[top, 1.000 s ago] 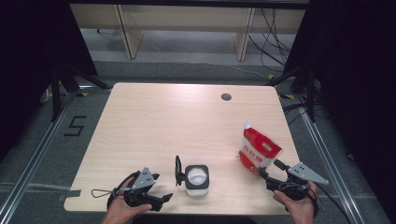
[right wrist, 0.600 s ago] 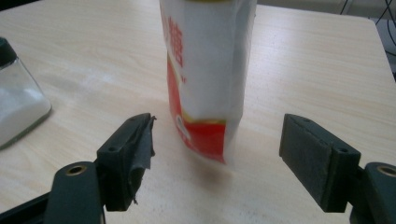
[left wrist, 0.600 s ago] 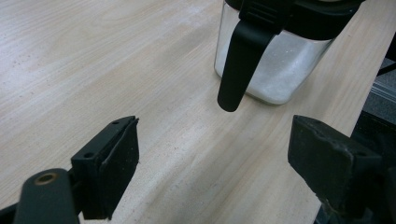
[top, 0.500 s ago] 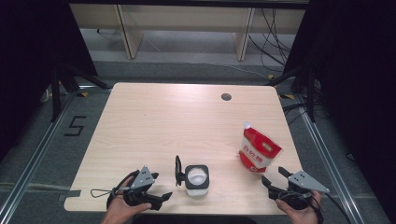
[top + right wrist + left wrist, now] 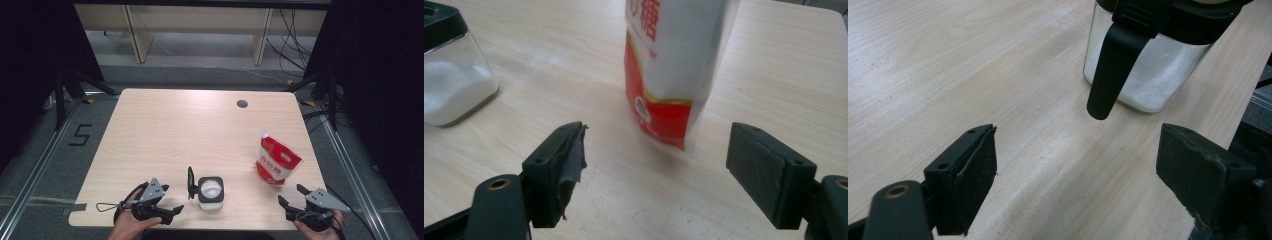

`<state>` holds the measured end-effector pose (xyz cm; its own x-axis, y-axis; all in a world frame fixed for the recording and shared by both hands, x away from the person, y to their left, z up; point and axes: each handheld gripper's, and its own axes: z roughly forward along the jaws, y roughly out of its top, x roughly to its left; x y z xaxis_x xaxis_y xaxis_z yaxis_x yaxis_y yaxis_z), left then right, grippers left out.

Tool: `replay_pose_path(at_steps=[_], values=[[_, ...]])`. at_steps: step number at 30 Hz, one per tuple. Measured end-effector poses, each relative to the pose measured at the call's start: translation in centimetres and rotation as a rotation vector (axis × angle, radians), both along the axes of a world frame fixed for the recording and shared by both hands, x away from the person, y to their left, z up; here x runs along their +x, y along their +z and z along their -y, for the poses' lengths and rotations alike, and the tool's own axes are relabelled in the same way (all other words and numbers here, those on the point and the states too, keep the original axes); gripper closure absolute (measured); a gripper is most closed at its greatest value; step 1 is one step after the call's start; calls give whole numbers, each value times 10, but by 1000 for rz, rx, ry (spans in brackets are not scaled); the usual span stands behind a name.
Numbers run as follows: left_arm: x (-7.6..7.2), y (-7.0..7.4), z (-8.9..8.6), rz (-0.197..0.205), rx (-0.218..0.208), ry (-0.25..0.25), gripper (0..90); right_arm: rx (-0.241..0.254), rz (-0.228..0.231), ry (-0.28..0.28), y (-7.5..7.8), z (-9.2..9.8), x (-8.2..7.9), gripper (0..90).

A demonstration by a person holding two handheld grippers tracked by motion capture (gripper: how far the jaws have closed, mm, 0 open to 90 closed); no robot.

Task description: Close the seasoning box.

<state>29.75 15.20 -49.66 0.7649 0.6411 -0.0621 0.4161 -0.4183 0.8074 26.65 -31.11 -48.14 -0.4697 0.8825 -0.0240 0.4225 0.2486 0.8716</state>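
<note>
A red and white pouch (image 5: 278, 162) stands upright near the table's right edge, and it rises just beyond my right gripper's jaws as the pouch (image 5: 674, 65). My right gripper (image 5: 291, 195) (image 5: 656, 135) is open a short way in front of it. Its jaws have just been opening a little wider, with nothing between them. A glass jar (image 5: 211, 193) of white powder has a black lid with its flap (image 5: 190, 181) raised. My left gripper (image 5: 171, 213) (image 5: 1078, 145) rests open to the jaw's left, facing the jar (image 5: 1148, 75) and its hanging flap (image 5: 1108, 75).
The wooden table (image 5: 175, 135) has a dark round hole (image 5: 242, 104) near its far edge. Black stands and cables sit on the floor around it, with shelving legs at the back. The jar (image 5: 449, 85) sits to the left of the pouch in the right gripper view.
My right gripper has drawn back from the pouch toward the table's near edge. The left gripper, jar and pouch stay where they were.
</note>
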Motion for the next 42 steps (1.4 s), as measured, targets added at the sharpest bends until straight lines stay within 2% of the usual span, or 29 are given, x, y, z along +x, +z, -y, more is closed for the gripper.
replay_pose_path(at_steps=[1,3,4,6,7,8,9,10,11,12,13,14,15,18,19,20,21,24,26,27,30,32,36,37,40,42], values=[[0,0,0,-1,-5,1,162,9,-12,2,0,-1,-1,242],[1,1,-1,20,12,-15,162,15,-38,5,0,-3,-3,238],[1,1,0,13,-8,-9,162,36,-67,-19,1,-6,-6,238],[1,1,-1,14,3,-15,162,2,-23,19,0,-5,-3,239],[1,1,-1,19,-13,-14,162,4,-46,34,0,-5,-3,239],[-1,1,0,1,-28,8,162,1,-41,36,-1,-6,-3,239],[0,3,-2,1,0,-9,163,-1,-42,38,-1,-7,-4,239],[-1,3,-2,11,-15,13,171,-3,-42,37,-1,-7,-4,240],[1,5,-5,26,1,-9,187,-2,-47,33,-1,-8,-5,240],[-1,4,-4,2,-40,20,202,-17,-26,31,0,-7,-5,240],[0,6,-5,-1,-39,21,218,-5,-48,34,-1,-9,-5,240],[0,8,-6,-5,-51,20,251,3,-54,34,-2,-9,-6,240],[-1,9,-7,-5,-58,20,323,-8,-49,39,-1,-10,-6,240],[-3,13,-6,15,-112,27,469,-4,-46,49,-1,-10,-6,242],[-2,16,-8,31,-112,8,514,-1,-48,49,-1,-10,-6,244],[-3,16,-6,32,-148,19,558,1,-49,47,-1,-11,-6,246],[-4,19,-7,42,-144,19,598,0,-48,46,-1,-11,-6,246],[-6,26,-7,65,-169,53,734,-4,-47,52,-1,-11,-6,248],[-6,30,-6,82,-176,52,794,-6,-42,52,0,-11,-6,250],[-5,33,-6,92,-156,44,820,-7,-39,51,0,-11,-6,250],[-5,38,-4,98,-163,44,883,-8,-41,53,-1,-12,-6,250],[-6,42,-2,114,-140,37,890,-10,-40,54,-1,-11,-6,251],[-4,51,3,130,-135,9,892,-12,-39,58,-1,-12,-6,253],[-5,53,4,120,-133,19,892,-14,-40,59,-1,-12,-6,253],[-1,57,7,136,-124,1,891,-12,-42,62,-1,-12,-6,254],[0,59,8,133,-128,1,891,-11,-42,62,-1,-12,-6,254]])
